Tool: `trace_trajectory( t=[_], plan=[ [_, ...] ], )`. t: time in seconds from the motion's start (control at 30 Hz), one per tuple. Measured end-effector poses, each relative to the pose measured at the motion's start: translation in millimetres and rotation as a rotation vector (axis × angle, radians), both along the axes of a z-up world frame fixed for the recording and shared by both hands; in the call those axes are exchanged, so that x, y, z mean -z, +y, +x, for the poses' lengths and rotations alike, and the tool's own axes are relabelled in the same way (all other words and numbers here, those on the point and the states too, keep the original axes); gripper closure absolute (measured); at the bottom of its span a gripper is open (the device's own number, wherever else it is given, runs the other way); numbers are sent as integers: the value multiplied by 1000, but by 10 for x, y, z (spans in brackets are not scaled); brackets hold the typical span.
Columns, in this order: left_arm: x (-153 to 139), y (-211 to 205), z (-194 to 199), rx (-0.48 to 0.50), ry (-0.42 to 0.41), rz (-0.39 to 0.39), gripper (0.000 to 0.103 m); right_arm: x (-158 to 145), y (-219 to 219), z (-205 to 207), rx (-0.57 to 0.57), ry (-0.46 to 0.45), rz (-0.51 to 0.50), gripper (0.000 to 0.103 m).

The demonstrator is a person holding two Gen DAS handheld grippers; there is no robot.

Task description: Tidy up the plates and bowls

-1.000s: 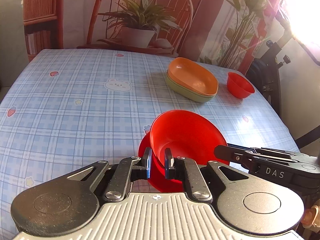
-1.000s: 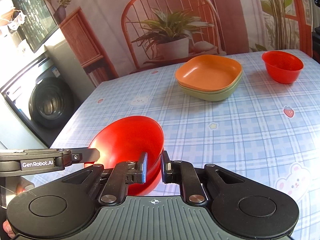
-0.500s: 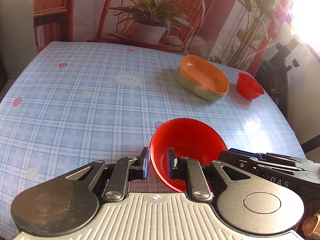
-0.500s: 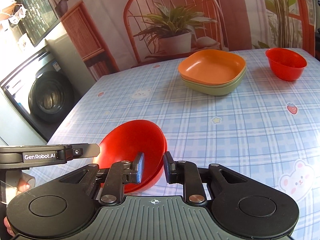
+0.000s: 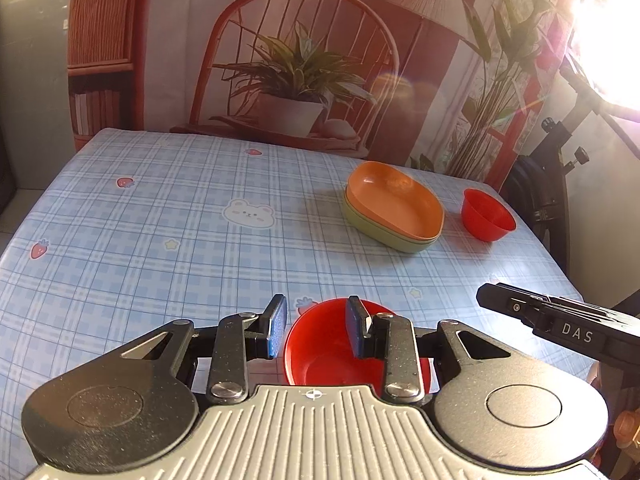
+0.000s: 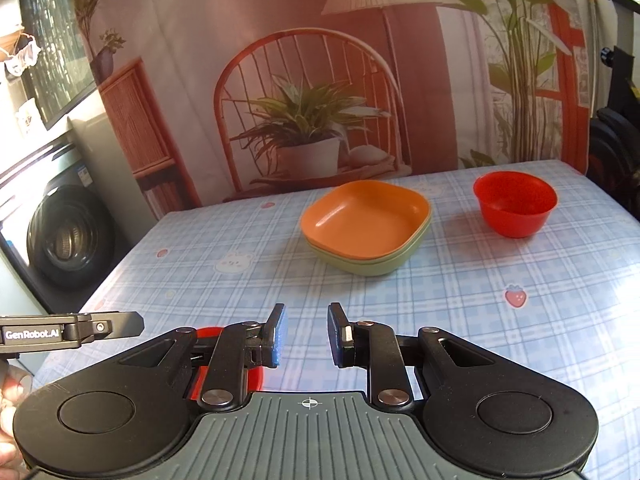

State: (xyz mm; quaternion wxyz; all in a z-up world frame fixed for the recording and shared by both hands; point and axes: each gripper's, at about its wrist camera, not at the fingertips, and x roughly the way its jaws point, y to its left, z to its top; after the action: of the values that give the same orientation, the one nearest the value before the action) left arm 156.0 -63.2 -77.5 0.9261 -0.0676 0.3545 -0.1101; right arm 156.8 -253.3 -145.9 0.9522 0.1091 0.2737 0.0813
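Observation:
A red bowl [image 5: 324, 352] sits on the checked tablecloth at the near edge, just below my left gripper [image 5: 316, 326], whose fingers are open with nothing between them. In the right wrist view only a sliver of that bowl [image 6: 208, 333] shows behind the left finger of my right gripper [image 6: 307, 334], which is open and empty above the cloth. An orange square plate [image 5: 394, 210] is stacked on a green one [image 5: 380, 236] at the far right; they also show in the right wrist view [image 6: 364, 220]. A smaller red bowl [image 5: 486, 216] stands right of them, seen too in the right wrist view [image 6: 514, 204].
The table [image 5: 160, 240] has a blue checked cloth with bear and strawberry prints. A printed backdrop [image 6: 312, 80] hangs behind its far edge. A washing machine [image 6: 64, 236] stands to the left, and dark exercise gear [image 5: 560, 184] to the right.
Both grippers opened and let go of the red bowl, which now rests on the table. Both drew back and up, so the bowl sits lower in each view.

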Motion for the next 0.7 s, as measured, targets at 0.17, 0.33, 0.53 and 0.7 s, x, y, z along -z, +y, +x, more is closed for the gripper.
trace_trajectory(
  t=[0.17, 0.33, 0.53, 0.7],
  plan=[
    [-112, -182, 124, 23, 11, -62, 63, -121, -348, 32, 80, -48, -28, 82],
    [-128, -461, 220, 58, 29, -129, 62, -176, -792, 13, 157, -81, -45, 82],
    [-113, -961, 409, 116, 36, -134, 62, -145, -1344, 6, 242, -88, -70, 82],
    [-58, -1384, 559, 141, 42, -134, 56, -98, -1801, 92, 310, -96, -57, 81]
  ],
)
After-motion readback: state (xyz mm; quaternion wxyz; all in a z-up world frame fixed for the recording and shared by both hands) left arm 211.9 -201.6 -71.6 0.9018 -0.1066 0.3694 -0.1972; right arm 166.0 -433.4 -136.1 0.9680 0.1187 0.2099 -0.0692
